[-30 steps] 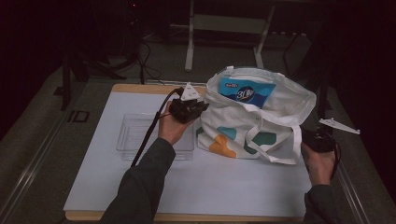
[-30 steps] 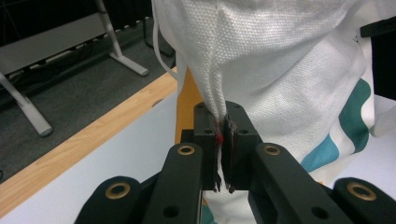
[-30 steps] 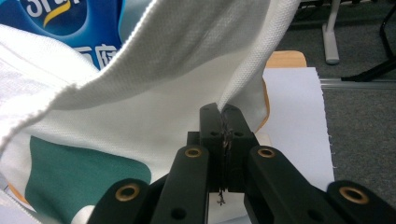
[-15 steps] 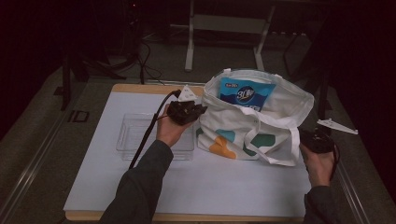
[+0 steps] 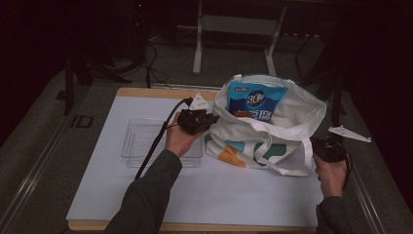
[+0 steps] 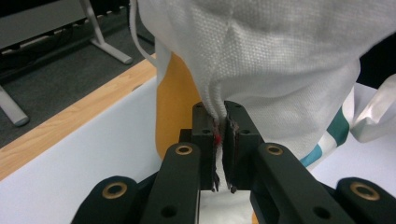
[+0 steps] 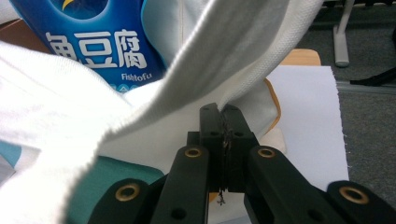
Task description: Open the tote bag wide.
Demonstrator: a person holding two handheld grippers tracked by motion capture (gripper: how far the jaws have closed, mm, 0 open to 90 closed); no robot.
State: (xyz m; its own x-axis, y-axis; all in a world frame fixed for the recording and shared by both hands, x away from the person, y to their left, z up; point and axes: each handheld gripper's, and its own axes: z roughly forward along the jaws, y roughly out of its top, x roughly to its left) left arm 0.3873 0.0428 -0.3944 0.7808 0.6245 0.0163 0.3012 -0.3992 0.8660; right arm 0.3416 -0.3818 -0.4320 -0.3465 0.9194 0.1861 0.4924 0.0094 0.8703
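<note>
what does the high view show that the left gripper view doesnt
High view alone: the clear plastic tray, the blue snack packet standing in the bag's mouth, the right claw at the bag's right edge, and both forearms.

Left gripper view alone: the left claw close up, its jaws shut on a fold of the bag's white cloth.

Both: the white tote bag with its orange and teal print, and the white table cover on the wooden table.
</note>
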